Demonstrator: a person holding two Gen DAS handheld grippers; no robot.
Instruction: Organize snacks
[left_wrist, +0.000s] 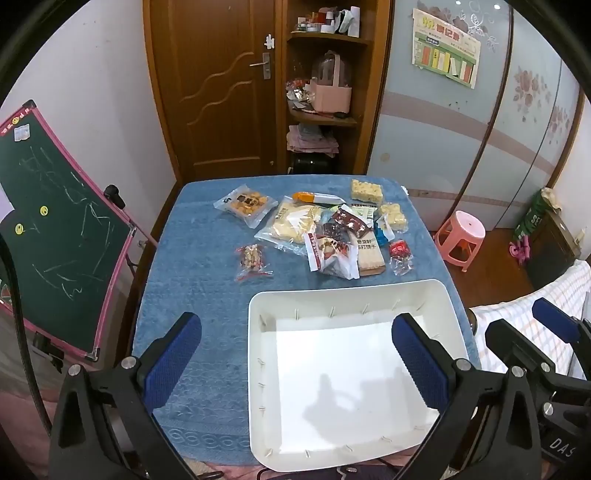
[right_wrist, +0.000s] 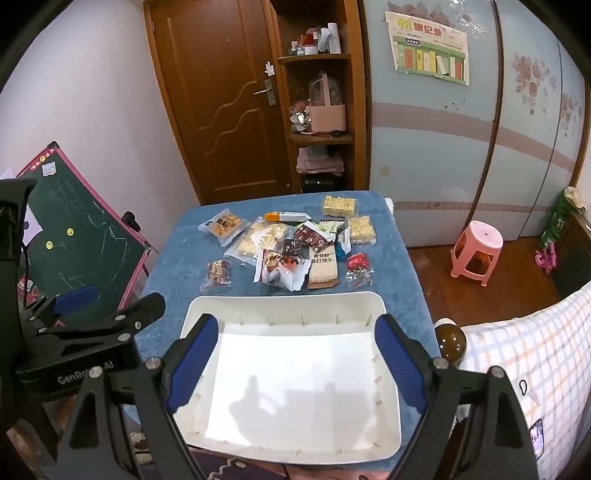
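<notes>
Both grippers hung wide open and empty above the near end of the table — the left gripper (left_wrist: 295, 354) and the right gripper (right_wrist: 295, 362) framing an empty white bin (right_wrist: 388, 417). Beyond it, the snacks (right_wrist: 291, 247) lay heaped on a blue cloth (left_wrist: 192, 266): light, crinkly, slippery packets, likely best pinched at a sealed edge, their biscuits fragile. One cracker pack (right_wrist: 323, 267) carried Chinese lettering; "GenRo…" showed on the left tool.

Even indoor light, sharp focus, heavy fisheye bending with black corners, soft shadows on the glossy white rectangular plastic bin (left_wrist: 354, 373) floor, ceiling-light glare at far top right.
</notes>
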